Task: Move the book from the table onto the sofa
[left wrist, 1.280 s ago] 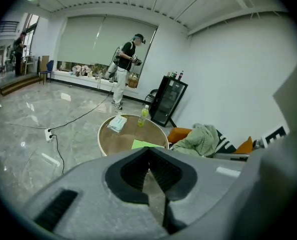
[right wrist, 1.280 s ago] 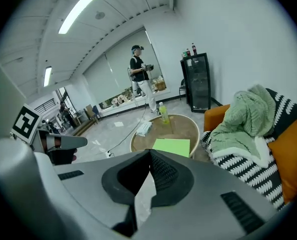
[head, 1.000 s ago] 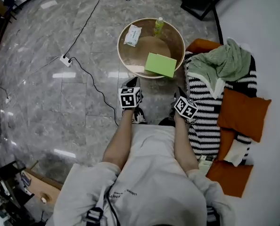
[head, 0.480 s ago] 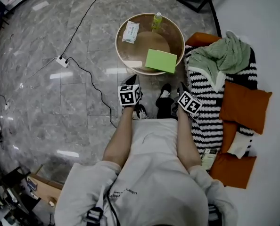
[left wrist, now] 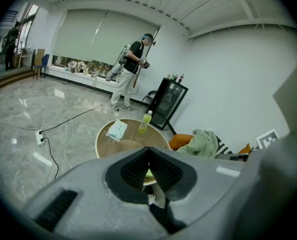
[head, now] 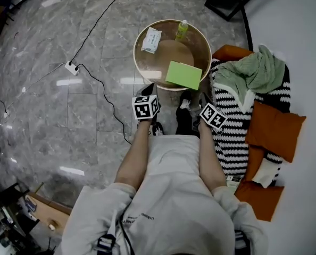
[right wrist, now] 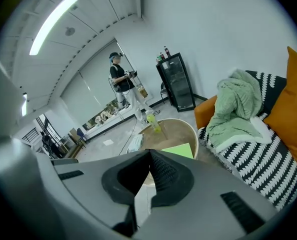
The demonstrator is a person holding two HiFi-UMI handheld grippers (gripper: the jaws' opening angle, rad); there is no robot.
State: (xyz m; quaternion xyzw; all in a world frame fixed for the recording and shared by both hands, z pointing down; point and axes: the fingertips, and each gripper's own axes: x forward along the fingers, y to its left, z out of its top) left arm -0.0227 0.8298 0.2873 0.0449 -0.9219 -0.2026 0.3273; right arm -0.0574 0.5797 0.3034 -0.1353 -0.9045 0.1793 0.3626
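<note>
A light green book (head: 183, 75) lies flat on the near right part of the round wooden table (head: 200, 39); it also shows as a green slab (right wrist: 179, 150) in the right gripper view. My left gripper (head: 149, 91) is shut and empty, just short of the table's near rim. My right gripper (head: 202, 101) is shut and empty too, beside the sofa's (head: 230, 137) striped blanket. In the left gripper view the closed jaws hide most of the book, and only a sliver of green (left wrist: 148, 174) shows. The sofa stands at the right.
On the table are a green drink bottle (head: 181, 30) and a white wipes pack (head: 151, 40). The sofa carries a green throw (head: 256, 73) and orange cushions (head: 275, 128). A power strip (head: 71, 68) and black cables lie on the floor at left. A person (left wrist: 130, 73) stands far off.
Both grippers have moved a little forward toward the table, still shut. The book and the other things on the table have not moved.
</note>
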